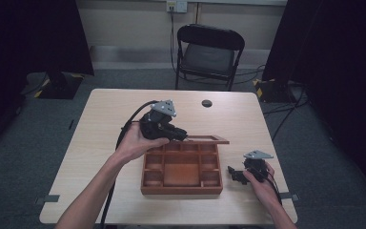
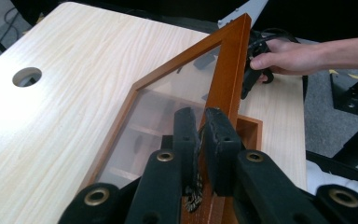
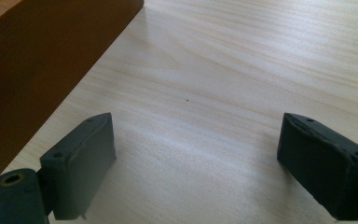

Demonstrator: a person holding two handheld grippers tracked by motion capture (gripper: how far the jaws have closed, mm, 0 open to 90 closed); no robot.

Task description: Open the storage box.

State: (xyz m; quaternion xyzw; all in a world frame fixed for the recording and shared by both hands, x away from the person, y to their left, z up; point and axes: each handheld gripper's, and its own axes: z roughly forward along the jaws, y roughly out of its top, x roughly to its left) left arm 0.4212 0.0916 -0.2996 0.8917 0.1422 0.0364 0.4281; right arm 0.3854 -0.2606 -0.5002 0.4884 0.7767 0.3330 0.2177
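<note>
Left gripper (image 2: pixel 200 140): jaws are pressed onto the wooden frame of the glass lid (image 2: pixel 230 79), which is held raised above the box.
Right gripper (image 3: pixel 196 163): jaws are spread wide, nothing between them; it is rested on bare tabletop just beside the box's right wall.
Box (image 1: pixel 181 188): one, wooden, several open compartments, near the table's front edge.
Table (image 1: pixel 105 119): one; open room is left behind the box and to its left.
Chair (image 1: pixel 209 55): one, beyond the far edge.

Table (image 1: pixel 100 157): pale wood-grain laminate, smooth, slight sheen. Box (image 1: pixel 181 188) left of right gripper (image 3: pixel 196 163): reddish-brown wood, smooth satin finish. Lid (image 2: pixel 233 70) clamped in left gripper (image 2: pixel 201 135): matching wood frame, clear glossy pane. Jaw pads: black, matt, rubbery
</note>
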